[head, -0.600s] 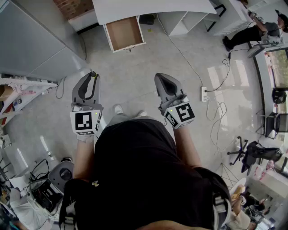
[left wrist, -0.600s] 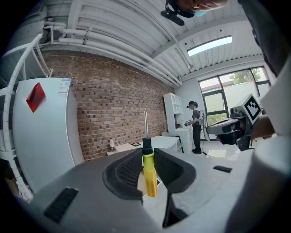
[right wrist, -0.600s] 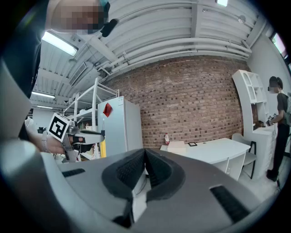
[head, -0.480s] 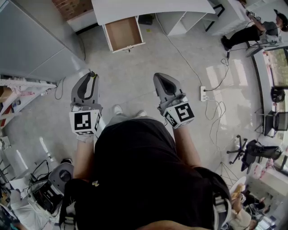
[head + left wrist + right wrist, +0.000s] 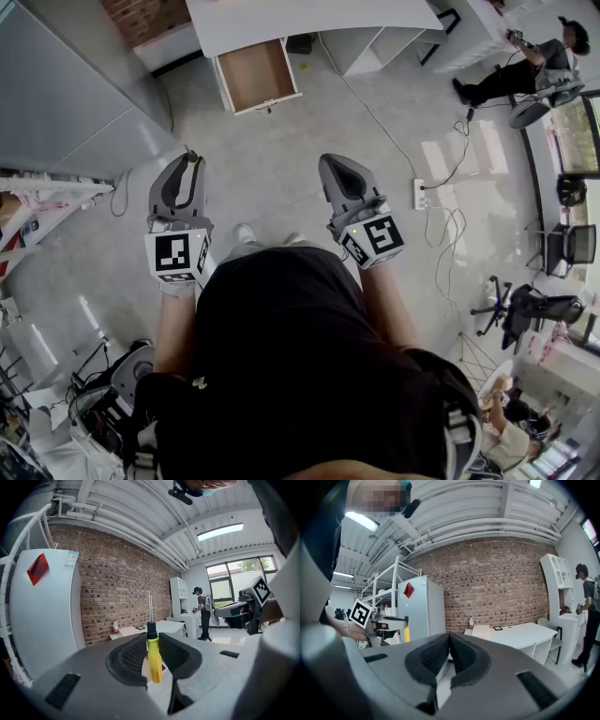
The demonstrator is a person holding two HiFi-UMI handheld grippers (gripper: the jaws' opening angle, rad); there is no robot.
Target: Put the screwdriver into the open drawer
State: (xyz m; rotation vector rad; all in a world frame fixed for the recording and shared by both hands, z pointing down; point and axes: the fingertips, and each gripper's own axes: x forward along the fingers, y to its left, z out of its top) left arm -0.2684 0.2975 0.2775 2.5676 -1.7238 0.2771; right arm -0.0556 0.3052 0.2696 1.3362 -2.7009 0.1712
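Note:
My left gripper [image 5: 151, 653] is shut on a screwdriver [image 5: 153, 653] with a yellow handle, black collar and steel shaft pointing up. In the head view the left gripper [image 5: 187, 169] shows the yellow handle tip [image 5: 196, 157] at its jaws. My right gripper [image 5: 339, 173] is shut with nothing between its pads [image 5: 448, 653]. The open drawer [image 5: 257, 72], wooden inside and apparently empty, juts from under a white desk [image 5: 309, 17] across the floor, well ahead of both grippers. From the right gripper view the left gripper [image 5: 386, 620] with the screwdriver [image 5: 406, 632] shows at left.
A grey cabinet [image 5: 66, 103] stands at left. A power strip [image 5: 421, 195] and cables [image 5: 441, 225] lie on the floor at right. A person [image 5: 525, 66] sits at the far right. A white fridge [image 5: 423, 609] and brick wall [image 5: 487, 588] stand behind the desk. An office chair [image 5: 525, 314] is lower right.
The view has shifted slightly; the drawer and desk sit a little closer to the top left. Both grippers keep their places and their states.

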